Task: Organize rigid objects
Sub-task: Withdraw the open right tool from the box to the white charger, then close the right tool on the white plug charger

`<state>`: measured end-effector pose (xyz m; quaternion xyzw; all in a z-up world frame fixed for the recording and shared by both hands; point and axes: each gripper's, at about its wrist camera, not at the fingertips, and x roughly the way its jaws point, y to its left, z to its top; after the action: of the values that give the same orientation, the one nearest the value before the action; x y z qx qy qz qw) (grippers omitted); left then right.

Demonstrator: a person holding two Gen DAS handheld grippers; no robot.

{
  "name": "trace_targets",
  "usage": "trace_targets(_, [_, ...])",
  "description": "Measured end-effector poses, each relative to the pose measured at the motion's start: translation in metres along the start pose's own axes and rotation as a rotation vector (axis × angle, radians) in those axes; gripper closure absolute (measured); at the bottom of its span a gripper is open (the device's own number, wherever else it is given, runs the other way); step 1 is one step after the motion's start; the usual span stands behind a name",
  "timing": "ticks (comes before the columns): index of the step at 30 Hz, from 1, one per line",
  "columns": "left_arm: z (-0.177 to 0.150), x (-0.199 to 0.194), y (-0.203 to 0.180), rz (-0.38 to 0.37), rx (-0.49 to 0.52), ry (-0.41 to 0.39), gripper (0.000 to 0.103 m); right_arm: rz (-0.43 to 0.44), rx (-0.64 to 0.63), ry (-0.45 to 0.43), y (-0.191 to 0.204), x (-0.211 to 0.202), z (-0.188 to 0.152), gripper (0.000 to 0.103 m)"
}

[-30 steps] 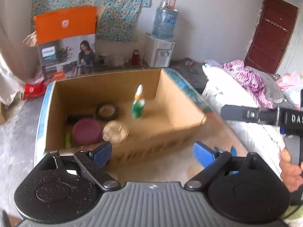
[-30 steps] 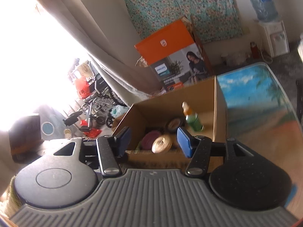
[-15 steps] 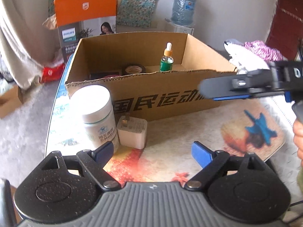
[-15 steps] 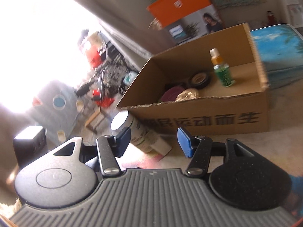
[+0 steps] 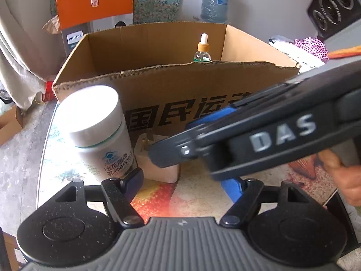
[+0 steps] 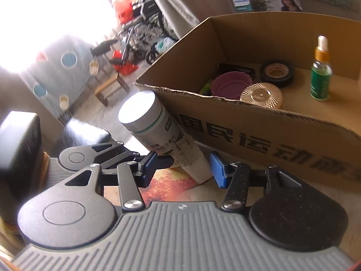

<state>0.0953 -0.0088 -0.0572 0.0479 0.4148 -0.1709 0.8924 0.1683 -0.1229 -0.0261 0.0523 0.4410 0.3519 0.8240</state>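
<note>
Left wrist view: white bottle [image 5: 99, 131] stands on the counter [image 5: 198, 194] at 10 o'clock, touching the cardboard box [image 5: 180, 90]; left gripper [image 5: 185, 183] jaws closing, empty. Right wrist view: right gripper [image 6: 182, 167] jaws closing around the bottle's base, no contact yet. Probably light, stiff, slick; grip mid-body.

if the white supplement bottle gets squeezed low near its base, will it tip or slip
The white supplement bottle looks like rigid plastic, so it probably won't give. It stands tall under a broad cap, so a low squeeze may tip it toward the cardboard box. Its glossy label could slip. The right hand-held gripper is closing around its base, pads not visibly pressing.
</note>
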Motion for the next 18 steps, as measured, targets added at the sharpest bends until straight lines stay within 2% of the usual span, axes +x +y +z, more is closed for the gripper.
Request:
trace_targets(3, [-0.001, 0.003, 0.001, -0.011, -0.003, 0.003, 0.027, -0.008, -0.033, 0.028, -0.001, 0.013, 0.007, 0.058])
trace_targets(7, [-0.001, 0.006, 0.001, -0.02, 0.003, 0.006, 0.027, 0.005, -0.055, 0.048, -0.002, 0.025, 0.01, 0.068])
trace_targets(18, [0.0, 0.009, -0.013, -0.072, 0.01, 0.014, 0.027, -0.015, -0.053, 0.043, -0.007, 0.012, 0.003, 0.074])
